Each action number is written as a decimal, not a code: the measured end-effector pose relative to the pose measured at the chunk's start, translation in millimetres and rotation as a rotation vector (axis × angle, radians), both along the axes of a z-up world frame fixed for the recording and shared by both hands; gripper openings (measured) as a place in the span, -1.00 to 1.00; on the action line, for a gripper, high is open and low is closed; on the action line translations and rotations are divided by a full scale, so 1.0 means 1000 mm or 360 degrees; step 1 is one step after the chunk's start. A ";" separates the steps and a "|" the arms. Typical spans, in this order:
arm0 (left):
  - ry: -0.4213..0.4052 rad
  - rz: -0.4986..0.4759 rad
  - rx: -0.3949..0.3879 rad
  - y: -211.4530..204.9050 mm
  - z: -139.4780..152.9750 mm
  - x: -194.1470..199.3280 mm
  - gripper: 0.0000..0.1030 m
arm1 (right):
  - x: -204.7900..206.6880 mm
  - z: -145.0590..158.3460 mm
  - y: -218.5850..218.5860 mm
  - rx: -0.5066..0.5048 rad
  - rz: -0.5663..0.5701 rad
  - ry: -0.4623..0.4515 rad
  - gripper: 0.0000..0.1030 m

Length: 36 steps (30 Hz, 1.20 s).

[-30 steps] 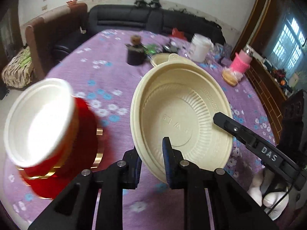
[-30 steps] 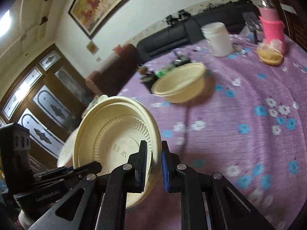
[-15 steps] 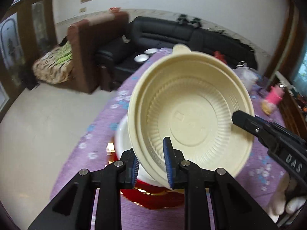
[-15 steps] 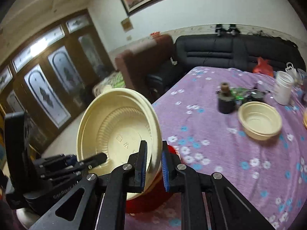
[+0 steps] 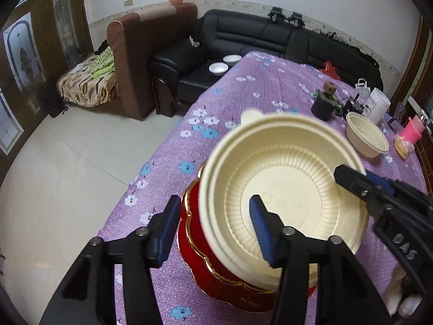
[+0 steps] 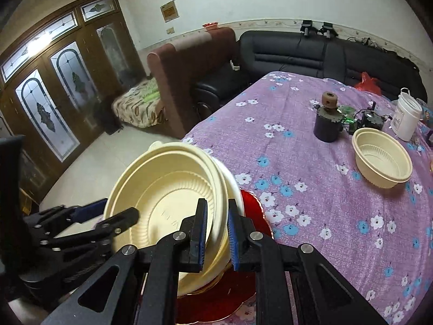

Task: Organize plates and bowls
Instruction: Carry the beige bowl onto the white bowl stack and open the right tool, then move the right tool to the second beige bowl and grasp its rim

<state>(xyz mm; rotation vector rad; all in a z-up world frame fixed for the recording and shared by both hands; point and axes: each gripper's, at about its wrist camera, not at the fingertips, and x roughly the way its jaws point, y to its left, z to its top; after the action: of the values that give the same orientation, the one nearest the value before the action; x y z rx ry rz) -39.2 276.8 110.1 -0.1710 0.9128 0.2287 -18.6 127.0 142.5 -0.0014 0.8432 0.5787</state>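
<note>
Cream bowl [image 6: 167, 189] tilted, right tongs [image 6: 215, 233] pinching rim.

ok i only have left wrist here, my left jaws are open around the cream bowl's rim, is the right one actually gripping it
observer: yes, the right gripper is shut on the cream bowl, one finger inside the rim, one outside.
operator: is it sitting flat
observer: no, it is tilted, its opening leaning towards the left gripper.
operator: anything under it
observer: a white bowl shows just beneath its rim, over the red plate.
</note>
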 end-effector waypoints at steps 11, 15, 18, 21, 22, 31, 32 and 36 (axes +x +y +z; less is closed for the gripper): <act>-0.0154 0.0050 -0.0159 0.009 0.017 -0.038 0.25 | -0.014 0.005 0.004 -0.0029 -0.0013 -0.0218 -0.09; -0.0228 0.0064 -0.0198 0.005 0.025 -0.054 0.34 | -0.022 0.017 -0.005 0.0014 -0.0043 -0.0292 -0.03; -0.0282 0.0059 -0.0207 -0.003 0.029 -0.066 0.48 | -0.027 0.024 -0.018 0.0076 -0.0075 -0.0301 0.05; -0.0324 0.0042 -0.0187 -0.014 0.032 -0.073 0.52 | -0.032 0.025 -0.033 0.0108 -0.0088 -0.0279 0.07; -0.0333 0.0031 -0.0179 -0.018 0.032 -0.076 0.53 | -0.034 0.024 -0.039 0.0114 -0.0092 -0.0270 0.07; -0.0314 -0.0157 -0.0048 -0.080 0.023 -0.078 0.56 | -0.040 -0.008 -0.102 0.0128 -0.0213 -0.0120 0.07; -0.0312 -0.0174 -0.0035 -0.087 0.022 -0.079 0.56 | -0.040 -0.012 -0.110 0.0130 -0.0233 -0.0111 0.07; -0.0312 -0.0213 0.0028 -0.109 0.018 -0.081 0.56 | -0.041 -0.022 -0.141 0.0138 -0.0299 -0.0074 0.07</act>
<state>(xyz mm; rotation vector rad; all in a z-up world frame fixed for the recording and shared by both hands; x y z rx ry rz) -119.8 167.6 127.8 -0.1134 0.7239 0.0938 -59.9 -13.9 120.9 0.1418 0.7633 0.4365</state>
